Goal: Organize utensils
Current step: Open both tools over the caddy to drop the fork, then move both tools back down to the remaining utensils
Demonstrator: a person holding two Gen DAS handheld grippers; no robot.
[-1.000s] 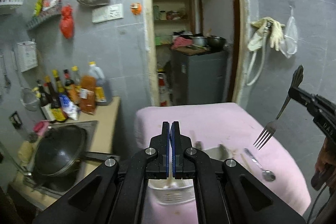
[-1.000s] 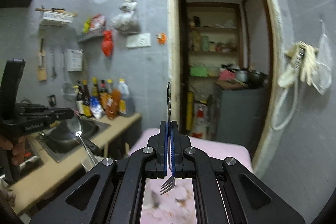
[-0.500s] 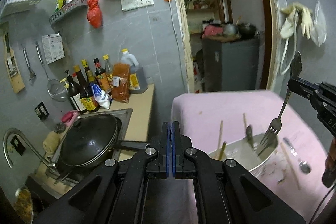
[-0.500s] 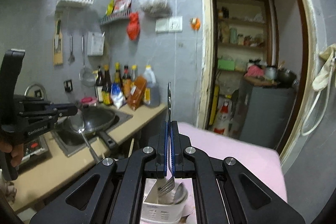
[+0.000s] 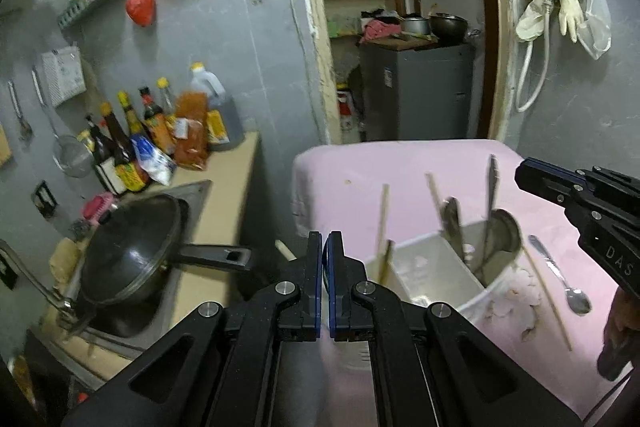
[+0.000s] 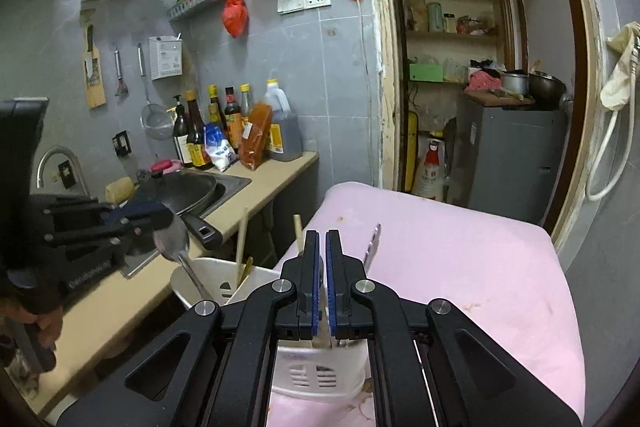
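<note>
White plastic holder (image 5: 424, 267) on the pink cloth (image 5: 400, 167): my left gripper (image 5: 325, 247) hovers beside it, jaws clenched, empty. Right view: right gripper (image 6: 323, 247) closed above that holder (image 6: 320, 375), fork (image 6: 372, 247) standing inside.

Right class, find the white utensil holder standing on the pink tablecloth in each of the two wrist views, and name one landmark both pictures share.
Left wrist view: white utensil holder sits lower right of centre, right of the tongs.
Right wrist view: white utensil holder sits low, left of centre, partly hidden behind the tongs.
Shared landmark: the black wok in the sink.
</note>
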